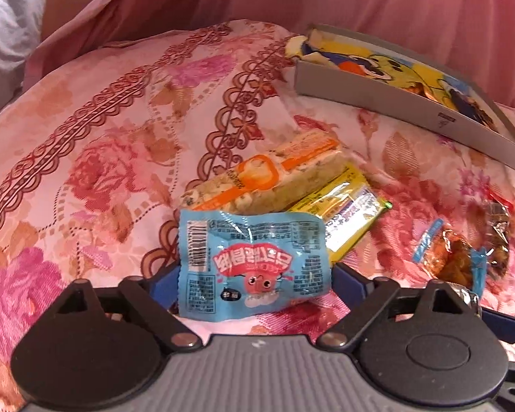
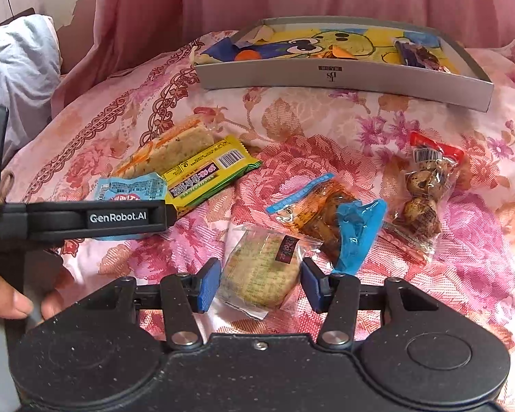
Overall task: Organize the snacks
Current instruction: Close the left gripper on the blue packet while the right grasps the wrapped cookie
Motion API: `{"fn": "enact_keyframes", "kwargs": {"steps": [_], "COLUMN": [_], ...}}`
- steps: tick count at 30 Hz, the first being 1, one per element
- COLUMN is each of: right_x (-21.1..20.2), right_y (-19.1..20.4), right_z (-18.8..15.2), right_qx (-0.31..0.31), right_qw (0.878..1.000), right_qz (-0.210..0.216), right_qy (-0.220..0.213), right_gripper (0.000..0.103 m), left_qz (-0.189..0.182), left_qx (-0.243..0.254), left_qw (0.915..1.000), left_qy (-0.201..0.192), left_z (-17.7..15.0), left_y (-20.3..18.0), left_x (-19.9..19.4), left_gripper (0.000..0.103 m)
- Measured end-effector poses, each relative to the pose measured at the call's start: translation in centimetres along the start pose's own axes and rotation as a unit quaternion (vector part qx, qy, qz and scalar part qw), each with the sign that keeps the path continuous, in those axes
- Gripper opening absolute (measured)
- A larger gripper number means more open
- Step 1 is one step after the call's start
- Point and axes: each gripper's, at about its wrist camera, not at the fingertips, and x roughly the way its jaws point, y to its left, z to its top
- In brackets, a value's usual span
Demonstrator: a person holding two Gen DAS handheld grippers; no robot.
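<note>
Your right claw point(image 2: 260, 286) gapes around the round biscuit packet point(image 2: 261, 274); centre it, close gently. Left claw point(image 1: 254, 281) straddles the blue snack pouch point(image 1: 252, 264), unclamped.

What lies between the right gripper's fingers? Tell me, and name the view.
A round biscuit in a clear wrapper lies on the floral bedspread between the open right gripper and its two blue pads. The right wrist view shows it.
</note>
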Motion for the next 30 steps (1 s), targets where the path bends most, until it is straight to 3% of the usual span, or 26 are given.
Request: {"fn": "enact_keyframes", "kwargs": {"steps": [10,15,21,30], "right_x": [-0.9,-1.4,-1.6,-1.8], "right_y": [0.0,-0.2,-0.2,-0.5], "right_z": [0.2,0.4,0.4,0.3], "right_qx": [-0.01,-0.012,-0.011,0.007], "right_qw": [1.0,1.0,1.0,1.0], "right_qz": [0.02,0.019,0.021,0.021], "right_qy": [-0.008,-0.017,-0.02,-0.019], "right_gripper": [0.053,0.053,0.053,0.053], "left_qz": [0.024,0.016,0.009,-0.001], "left_qx": [-0.031,-0.064,-0.073,-0.09], "left_qw": [0.9992,0.9977,0.9962,0.9947], "left_qy": [-0.013,-0.017,-0.046,-0.051], "left_z": [-1.0,-1.9,-2.7,-2.8], "left_y": [-0.5,-0.1,0.0,0.3], "left_x": [-1.2,-2.3,-3.7,-4.3], "left_gripper": [0.09,0.09,0.09,0.089]}}
